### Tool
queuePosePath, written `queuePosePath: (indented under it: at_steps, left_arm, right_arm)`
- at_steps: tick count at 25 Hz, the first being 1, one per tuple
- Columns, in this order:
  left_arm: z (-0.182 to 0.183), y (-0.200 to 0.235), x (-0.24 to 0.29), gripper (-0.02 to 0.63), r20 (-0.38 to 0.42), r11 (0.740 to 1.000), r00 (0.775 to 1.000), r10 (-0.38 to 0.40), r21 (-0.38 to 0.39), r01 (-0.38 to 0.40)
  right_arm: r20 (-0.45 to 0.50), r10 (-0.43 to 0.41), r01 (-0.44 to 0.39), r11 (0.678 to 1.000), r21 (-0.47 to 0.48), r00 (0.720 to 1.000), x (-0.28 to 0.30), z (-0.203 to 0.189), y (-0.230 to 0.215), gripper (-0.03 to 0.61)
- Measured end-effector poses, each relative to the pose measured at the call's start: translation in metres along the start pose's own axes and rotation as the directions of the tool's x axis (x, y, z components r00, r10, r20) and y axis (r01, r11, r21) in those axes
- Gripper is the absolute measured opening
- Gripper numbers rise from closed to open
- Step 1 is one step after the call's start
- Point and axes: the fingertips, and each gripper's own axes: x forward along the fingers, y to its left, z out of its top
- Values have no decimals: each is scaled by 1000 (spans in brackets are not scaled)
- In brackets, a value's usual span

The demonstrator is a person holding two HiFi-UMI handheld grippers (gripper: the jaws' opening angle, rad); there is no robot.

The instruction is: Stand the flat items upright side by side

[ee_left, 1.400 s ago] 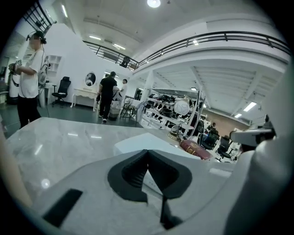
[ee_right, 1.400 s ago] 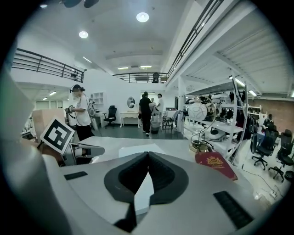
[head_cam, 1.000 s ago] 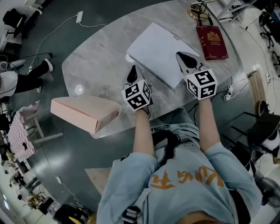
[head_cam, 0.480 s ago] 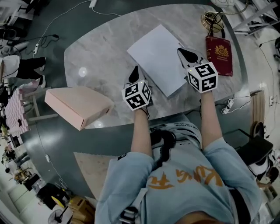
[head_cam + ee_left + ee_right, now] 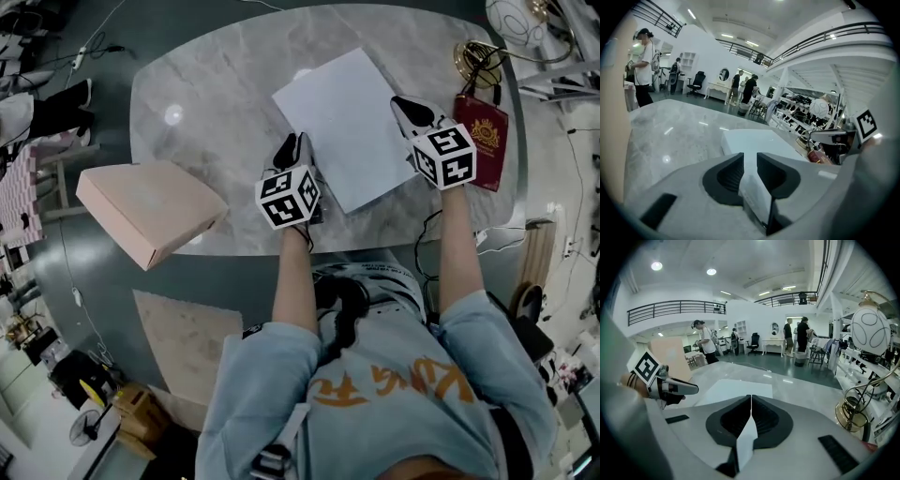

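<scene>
White board (image 5: 342,112) back down flat, left grip easing off

The jaws of your left gripper (image 5: 292,150) have just been opening and now stand slightly apart, with the board's near corner loose between them. Your right gripper (image 5: 412,111) stays pinched tight on the board's other near edge. Tilted up a second ago, the board now lies flat on the table (image 5: 216,84), so I judge nothing stands upright yet. Count: one white board, one red booklet (image 5: 487,141) just right of your right fingertips, one pink box (image 5: 145,208) well left of your left fingers

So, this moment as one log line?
left gripper: jaws just been opening, white box edge between | right gripper: shut on white box
</scene>
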Motion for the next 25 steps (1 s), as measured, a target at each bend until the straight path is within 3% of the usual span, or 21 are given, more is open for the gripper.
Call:
queuePosePath:
  at_steps: [6,14,18,25]
  left_arm:
    - [-17,3,8,213,-52,997,999,0,-72,-4]
    - [-40,3,18,351,-138,976,988,-68,-213,37]
    - [-46,-4,26,376,-178,970,979,-101,-238,57]
    - [-47,-7,32,376,-218,963,967,-134,-258,76]
  right_arm:
    - [-99,125,-129,991,-30,987,26,-12,-7,104]
    - [-248,256,-263,965,6,934,54,-37,-4,311]
    - [-321,310,-309,949,57,895,63,-51,-10,407]
    - [-378,415,-384,910,158,828,76,-70,-8,436]
